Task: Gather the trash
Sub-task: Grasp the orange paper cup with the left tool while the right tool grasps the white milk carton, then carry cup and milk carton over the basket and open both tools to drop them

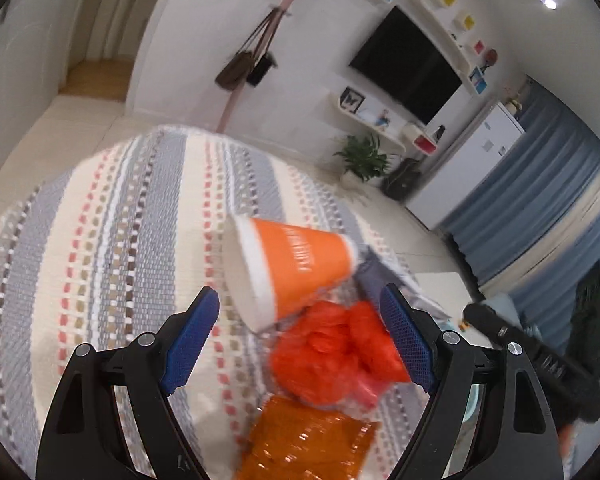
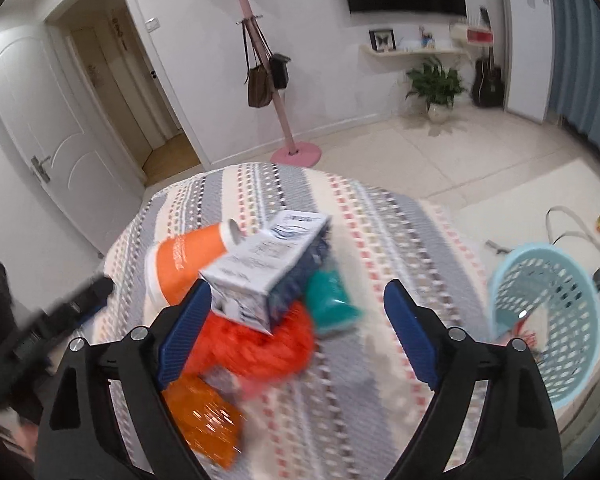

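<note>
Trash lies on a striped tablecloth (image 1: 112,240). An orange paper cup (image 1: 292,264) lies on its side, also in the right wrist view (image 2: 184,264). A crumpled red plastic bag (image 1: 332,356) sits near it, also seen from the right (image 2: 260,344). An orange foil wrapper (image 1: 308,440) lies nearest; it also shows from the right (image 2: 204,424). A white-and-blue carton (image 2: 264,272) and a teal packet (image 2: 332,300) lie beside them. My left gripper (image 1: 300,344) is open above the red bag. My right gripper (image 2: 296,332) is open above the carton and bag.
A light blue mesh basket (image 2: 548,320) stands on the floor right of the table. The other gripper's black body shows at the right (image 1: 540,364) and at the left (image 2: 44,336). A pink coat stand (image 2: 288,136), a plant (image 2: 436,84) and a TV (image 1: 408,64) are beyond.
</note>
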A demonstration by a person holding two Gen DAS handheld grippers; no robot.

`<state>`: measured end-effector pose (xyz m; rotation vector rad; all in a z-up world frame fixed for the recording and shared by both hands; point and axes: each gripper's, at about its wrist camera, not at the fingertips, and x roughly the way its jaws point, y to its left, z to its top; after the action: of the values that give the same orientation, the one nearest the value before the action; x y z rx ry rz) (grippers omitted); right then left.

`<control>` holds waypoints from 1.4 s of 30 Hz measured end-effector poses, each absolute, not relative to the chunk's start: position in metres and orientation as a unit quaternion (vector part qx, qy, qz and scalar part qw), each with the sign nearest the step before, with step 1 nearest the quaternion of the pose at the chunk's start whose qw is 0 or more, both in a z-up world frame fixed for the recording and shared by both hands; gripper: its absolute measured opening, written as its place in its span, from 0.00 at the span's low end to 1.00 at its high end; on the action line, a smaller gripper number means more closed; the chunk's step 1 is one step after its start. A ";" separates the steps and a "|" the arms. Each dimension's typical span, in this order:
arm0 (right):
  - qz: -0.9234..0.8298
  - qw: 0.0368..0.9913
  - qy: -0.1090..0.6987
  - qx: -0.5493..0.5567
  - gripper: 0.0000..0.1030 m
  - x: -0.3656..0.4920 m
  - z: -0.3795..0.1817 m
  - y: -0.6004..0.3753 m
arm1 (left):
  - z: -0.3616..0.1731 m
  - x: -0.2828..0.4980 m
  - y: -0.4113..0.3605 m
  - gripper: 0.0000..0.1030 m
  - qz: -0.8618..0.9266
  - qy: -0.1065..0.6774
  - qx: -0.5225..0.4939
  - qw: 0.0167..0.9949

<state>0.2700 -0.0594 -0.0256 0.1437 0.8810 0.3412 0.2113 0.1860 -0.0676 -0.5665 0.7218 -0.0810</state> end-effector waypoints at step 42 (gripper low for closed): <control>0.129 0.903 0.409 0.038 0.50 0.297 -0.012 -0.044 | -0.053 0.250 0.140 0.01 -0.138 0.319 -0.202 0.916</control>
<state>0.2971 -0.0438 -0.0124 0.0776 0.8457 0.2671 0.2496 0.1401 -0.0530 -0.4152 0.6576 -0.2837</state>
